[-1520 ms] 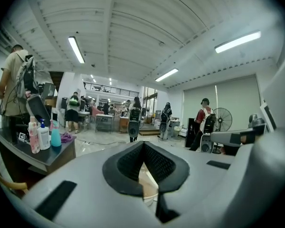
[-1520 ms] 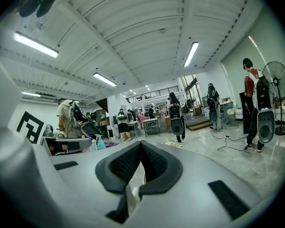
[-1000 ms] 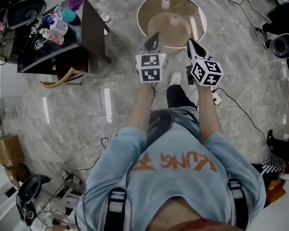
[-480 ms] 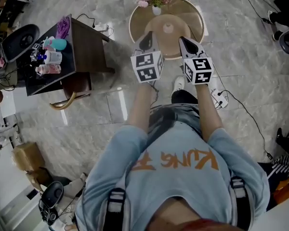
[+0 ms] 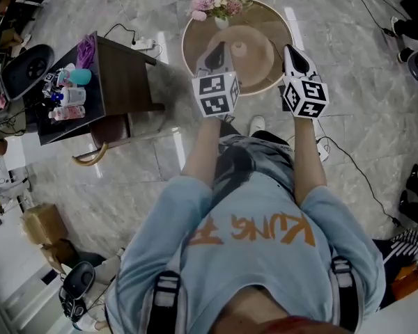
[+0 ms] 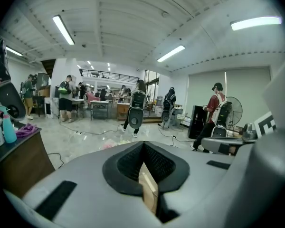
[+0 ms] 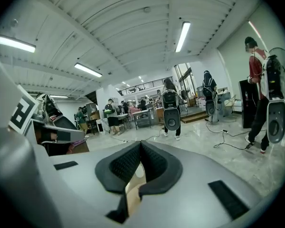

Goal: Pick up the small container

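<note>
Left hand-held gripper (image 5: pixel 214 56) and right hand-held gripper (image 5: pixel 292 54) are held out at 12 o'clock, jaws together, empty. Between and just beyond them, the small container (image 5: pixel 239 48) sits mid round tabletop (image 5: pixel 268 26). Flowers (image 5: pixel 219 4) stand at its far edge.

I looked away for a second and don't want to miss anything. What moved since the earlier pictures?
The person walked forward, so the round table with the flowers is nearer now. The left gripper reaches farther over the table, and the right gripper is at its right rim. Nothing was picked up or let go. Both grippers stayed shut, empty and side by side.
</note>
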Motion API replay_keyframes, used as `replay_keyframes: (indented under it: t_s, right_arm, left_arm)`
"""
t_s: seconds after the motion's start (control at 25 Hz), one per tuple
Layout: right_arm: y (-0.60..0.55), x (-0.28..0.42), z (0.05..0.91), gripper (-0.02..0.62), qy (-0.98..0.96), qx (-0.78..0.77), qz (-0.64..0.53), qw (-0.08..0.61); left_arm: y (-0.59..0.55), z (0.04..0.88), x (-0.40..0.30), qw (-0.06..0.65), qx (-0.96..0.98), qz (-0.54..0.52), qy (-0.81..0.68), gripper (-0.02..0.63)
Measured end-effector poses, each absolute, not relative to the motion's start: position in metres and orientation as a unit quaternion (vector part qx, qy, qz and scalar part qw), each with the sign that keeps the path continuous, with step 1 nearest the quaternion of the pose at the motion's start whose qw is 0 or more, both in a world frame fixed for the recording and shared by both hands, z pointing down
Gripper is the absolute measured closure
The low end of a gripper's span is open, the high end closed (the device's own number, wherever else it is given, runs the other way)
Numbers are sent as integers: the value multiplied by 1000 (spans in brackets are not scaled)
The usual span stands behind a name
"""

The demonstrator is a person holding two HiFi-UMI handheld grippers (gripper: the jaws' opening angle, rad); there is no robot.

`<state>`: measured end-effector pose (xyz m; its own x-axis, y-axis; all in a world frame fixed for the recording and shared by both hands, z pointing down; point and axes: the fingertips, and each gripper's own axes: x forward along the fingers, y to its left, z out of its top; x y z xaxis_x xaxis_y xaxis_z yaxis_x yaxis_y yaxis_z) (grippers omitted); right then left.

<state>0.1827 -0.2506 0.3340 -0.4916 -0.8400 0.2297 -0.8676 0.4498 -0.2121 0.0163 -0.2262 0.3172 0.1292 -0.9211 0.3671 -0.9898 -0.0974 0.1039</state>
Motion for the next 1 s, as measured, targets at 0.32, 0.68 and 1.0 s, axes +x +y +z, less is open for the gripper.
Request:
replay_keyframes:
  t_s: [0.32,0.68,1.0]
  right_arm:
    - [-270,139,364,583,-862,478,159,60]
    - [-287,110,461,583,-858,457,192,134]
    - [-277,102,543,583,-857,433,213,183]
  left_arm:
    - [-220,362,-38,216,691,119,-679,583]
    - [-249,436,-68,298,673,77,-673,583]
    - [-261,536,-58,338,685,111,-636,583]
